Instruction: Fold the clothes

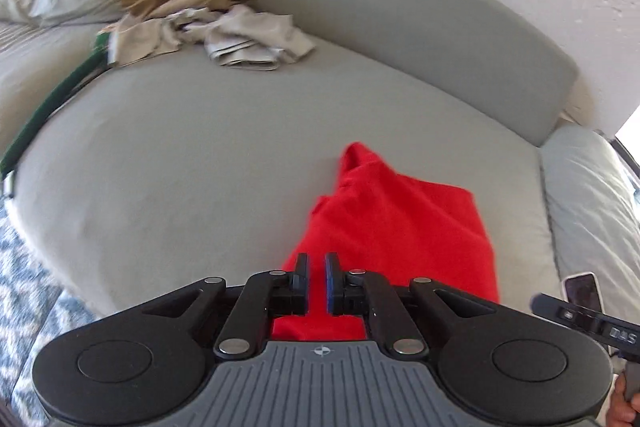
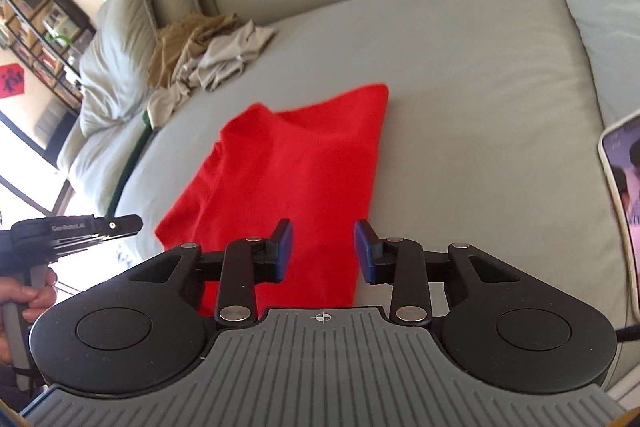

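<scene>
Red shirt (image 2: 288, 163) lies partly folded, lengthwise, on grey sofa cushion (image 2: 480, 87).

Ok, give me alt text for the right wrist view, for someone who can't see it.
A red garment, partly folded, lies flat on a grey sofa seat, just beyond the open right gripper. A pile of beige and tan clothes sits further back by the cushions, and a phone shows at the right edge.

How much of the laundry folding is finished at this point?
One piece looks partly done: the red garment lies partly folded on the gray sofa cushion. Nothing is in hand; the left gripper is nearly shut and empty, the right gripper open above the garment's near edge. Still left: the crumpled heap of beige and tan clothes by the pillows.
</scene>
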The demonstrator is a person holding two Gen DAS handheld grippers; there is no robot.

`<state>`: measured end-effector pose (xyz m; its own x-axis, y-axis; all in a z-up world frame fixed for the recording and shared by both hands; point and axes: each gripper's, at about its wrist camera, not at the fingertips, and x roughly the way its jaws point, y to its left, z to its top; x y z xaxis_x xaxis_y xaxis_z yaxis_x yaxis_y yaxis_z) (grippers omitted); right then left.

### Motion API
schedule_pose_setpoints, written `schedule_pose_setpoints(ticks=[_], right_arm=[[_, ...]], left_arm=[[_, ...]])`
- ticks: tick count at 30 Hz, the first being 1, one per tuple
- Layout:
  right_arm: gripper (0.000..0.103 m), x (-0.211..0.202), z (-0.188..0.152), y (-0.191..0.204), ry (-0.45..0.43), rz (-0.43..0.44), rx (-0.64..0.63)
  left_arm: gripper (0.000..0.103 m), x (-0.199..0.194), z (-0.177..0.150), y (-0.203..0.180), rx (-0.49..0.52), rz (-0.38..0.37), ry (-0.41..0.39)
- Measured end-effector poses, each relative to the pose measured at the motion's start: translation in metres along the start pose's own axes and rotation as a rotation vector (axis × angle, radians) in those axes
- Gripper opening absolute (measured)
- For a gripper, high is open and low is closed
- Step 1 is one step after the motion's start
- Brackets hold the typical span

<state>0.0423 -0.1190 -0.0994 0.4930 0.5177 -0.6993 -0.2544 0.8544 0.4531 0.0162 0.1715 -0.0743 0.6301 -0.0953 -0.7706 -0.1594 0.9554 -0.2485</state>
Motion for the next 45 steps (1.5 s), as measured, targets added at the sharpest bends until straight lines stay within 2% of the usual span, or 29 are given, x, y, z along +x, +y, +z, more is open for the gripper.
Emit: schedule_pose_setpoints(ticks=[1,2,4,6,8,10,11,14,16,17,18,19,20,23,24,26,28,30,31,34,35,36,37,38,41,44,45], right_arm=[[0.003,0.006,0.006,0.001,-0.017,0.002,-0.025],[0.001,0.013,0.012,0.004,-0.028,0.004,-0.052],[0.001,0.031,0.024,0.009,-0.036,0.016,-0.092],[0.002,0.050,0.035,0.012,-0.030,0.029,-0.102],[0.005,0.073,0.046,0.011,0.001,0.066,-0.087],[0.005,0.100,0.052,0.009,0.049,0.111,-0.080],[0.005,0.115,0.055,0.008,0.072,0.129,-0.078],[0.000,0.156,0.065,-0.006,0.097,0.075,-0.058],[0.000,0.170,0.077,-0.029,0.026,0.034,0.001],[0.000,0.170,0.084,-0.040,-0.015,-0.013,0.045],[0.000,0.166,0.092,-0.050,-0.070,-0.100,0.086],[0.009,0.159,0.097,-0.059,-0.114,-0.171,0.119],[0.009,0.152,0.101,-0.067,-0.134,-0.191,0.152],[0.011,0.136,0.103,-0.086,-0.107,-0.036,0.233],[0.015,0.135,0.102,-0.085,-0.085,-0.009,0.221],[0.041,0.139,0.099,-0.080,-0.039,0.009,0.181],[0.042,0.144,0.097,-0.078,-0.009,0.020,0.189],[0.041,0.151,0.098,-0.083,0.003,0.044,0.248],[0.039,0.155,0.098,-0.085,0.009,0.056,0.270],[0.023,0.166,0.099,-0.092,0.029,0.093,0.331],[0.016,0.168,0.099,-0.092,0.035,0.102,0.331],[0.010,0.169,0.098,-0.091,0.032,0.106,0.324],[0.007,0.169,0.097,-0.090,0.028,0.109,0.315],[0.006,0.167,0.097,-0.088,0.016,0.101,0.294],[0.005,0.159,0.093,-0.086,-0.035,0.069,0.275],[0.005,0.158,0.089,-0.085,-0.064,0.035,0.268],[0.005,0.159,0.088,-0.084,-0.069,0.024,0.261]], left_arm=[[0.004,0.011,0.006,-0.014,0.030,-0.037,0.008],[0.005,0.025,0.009,-0.025,0.062,-0.059,0.012],[0.007,0.054,0.015,-0.043,0.115,-0.072,0.016],[0.006,0.080,0.021,-0.049,0.133,-0.047,0.021],[0.005,0.096,0.021,-0.046,0.109,0.017,0.028],[0.003,0.102,0.019,-0.032,0.038,0.093,0.044],[0.006,0.101,0.017,-0.024,-0.002,0.090,0.043],[0.007,0.093,0.016,-0.012,-0.058,0.083,0.035],[0.007,0.085,0.017,-0.007,-0.075,0.079,0.027],[0.007,0.081,0.018,-0.005,-0.084,0.078,0.023],[0.006,0.077,0.018,-0.003,-0.092,0.076,0.019],[0.006,0.073,0.018,-0.001,-0.101,0.074,0.016],[0.005,0.069,0.019,0.001,-0.107,0.070,0.011],[0.011,0.063,0.033,-0.016,-0.001,-0.008,-0.055],[0.019,0.068,0.041,-0.022,0.021,-0.007,-0.062],[0.030,0.083,0.057,-0.031,0.045,0.006,-0.065],[0.031,0.107,0.072,-0.034,0.041,0.016,-0.009],[0.027,0.129,0.080,-0.032,0.030,0.021,0.058],[0.026,0.139,0.083,-0.030,0.024,0.023,0.088],[0.018,0.159,0.088,-0.022,-0.010,0.012,0.142],[0.014,0.163,0.089,-0.018,-0.029,-0.004,0.151],[0.002,0.163,0.088,-0.014,-0.044,-0.034,0.144],[0.002,0.164,0.087,-0.009,-0.059,-0.063,0.137],[0.001,0.165,0.086,-0.005,-0.074,-0.093,0.128],[0.001,0.153,0.082,0.014,-0.142,-0.178,0.002],[0.002,0.152,0.075,0.030,-0.204,-0.145,-0.025],[0.003,0.155,0.073,0.029,-0.190,-0.115,-0.009]])
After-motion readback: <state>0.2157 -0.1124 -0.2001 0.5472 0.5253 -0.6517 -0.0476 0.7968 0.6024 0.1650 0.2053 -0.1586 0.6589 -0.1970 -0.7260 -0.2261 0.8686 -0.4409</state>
